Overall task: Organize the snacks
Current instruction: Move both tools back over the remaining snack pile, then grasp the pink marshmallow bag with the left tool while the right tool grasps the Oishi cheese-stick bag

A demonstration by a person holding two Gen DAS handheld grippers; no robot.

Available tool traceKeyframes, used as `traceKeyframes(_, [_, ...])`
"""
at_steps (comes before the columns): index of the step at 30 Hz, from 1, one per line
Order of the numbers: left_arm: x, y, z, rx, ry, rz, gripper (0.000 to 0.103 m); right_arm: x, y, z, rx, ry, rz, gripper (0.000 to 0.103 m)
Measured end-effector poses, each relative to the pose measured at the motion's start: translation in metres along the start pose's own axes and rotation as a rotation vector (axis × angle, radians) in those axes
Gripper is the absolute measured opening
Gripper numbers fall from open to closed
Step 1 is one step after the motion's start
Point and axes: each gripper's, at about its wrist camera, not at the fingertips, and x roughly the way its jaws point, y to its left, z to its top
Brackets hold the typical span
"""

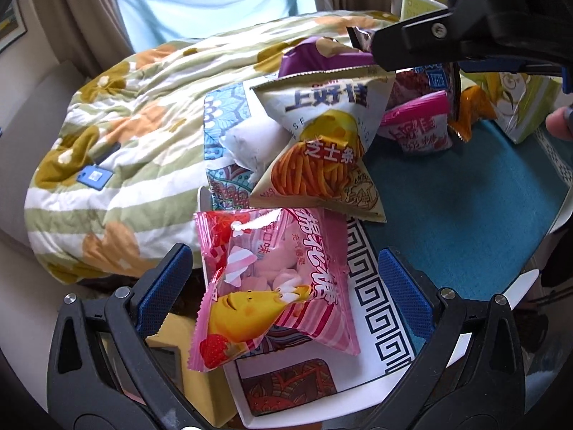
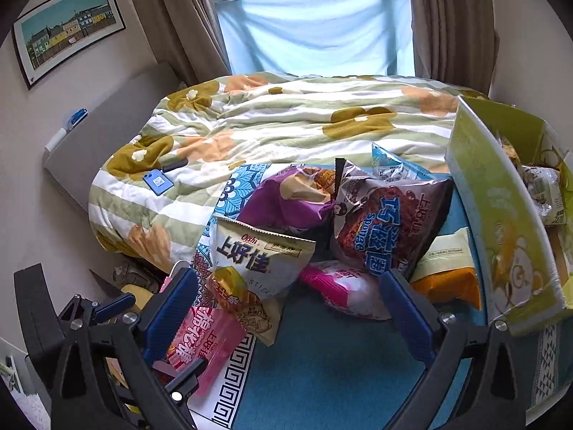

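A pink marshmallow bag [image 1: 272, 286] lies at the table's near left edge, between the wide-apart blue pads of my left gripper [image 1: 284, 286], which is open. Behind it a white cheese-stick bag [image 1: 322, 150] leans on a purple bag [image 1: 315, 57]. My right gripper [image 2: 290, 308] is open above the blue tablecloth [image 2: 322, 358]. Between and beyond its fingers are the cheese-stick bag [image 2: 258, 261], a magenta bag [image 2: 343, 290], a brown chocolate sponge bag [image 2: 386, 222] and an orange bag [image 2: 447, 283]. The right gripper's black finger [image 1: 412, 41] hangs over the pile.
A green cardboard box [image 2: 501, 233] with snacks inside stands at the table's right. A bed with a floral quilt [image 2: 286, 125] and a blue phone [image 2: 157, 182] lies behind the table. A yellow object [image 1: 193, 365] sits below the table edge. A person's fingertip [image 1: 558, 125] shows at right.
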Motion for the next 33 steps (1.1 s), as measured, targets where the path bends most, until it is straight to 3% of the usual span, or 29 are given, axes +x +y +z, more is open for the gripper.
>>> traceKeyframes(5, [0.016, 0.001, -0.005, 0.006, 0.037, -0.008, 0.102, 0.028, 0.006, -0.002, -0.023, 0.03, 0.004, 0.101])
traceKeyframes(10, [0.023, 0.0, -0.009, 0.049, 0.051, 0.025, 0.083, 0.049, 0.01, -0.004, -0.066, 0.055, 0.014, 0.101])
traceKeyframes(12, [0.022, 0.002, -0.008, 0.049, 0.044, 0.019, 0.081, 0.054, 0.011, -0.004, -0.077, 0.059, 0.021, 0.101])
traceKeyframes(21, [0.019, 0.004, -0.003, 0.043, 0.05, -0.018, 0.072, 0.075, 0.02, -0.004, -0.136, 0.081, 0.038, 0.101])
traceKeyframes(30, [0.008, 0.001, -0.004, 0.047, 0.055, -0.021, 0.07, 0.083, 0.038, -0.001, -0.211, 0.077, 0.03, 0.101])
traceKeyframes(31, [0.006, 0.001, -0.004, 0.042, 0.057, -0.023, 0.065, 0.084, 0.039, -0.001, -0.216, 0.079, 0.028, 0.101])
traceKeyframes(33, [0.005, 0.005, -0.004, 0.036, 0.066, -0.025, 0.065, 0.087, 0.04, -0.002, -0.217, 0.082, 0.03, 0.101])
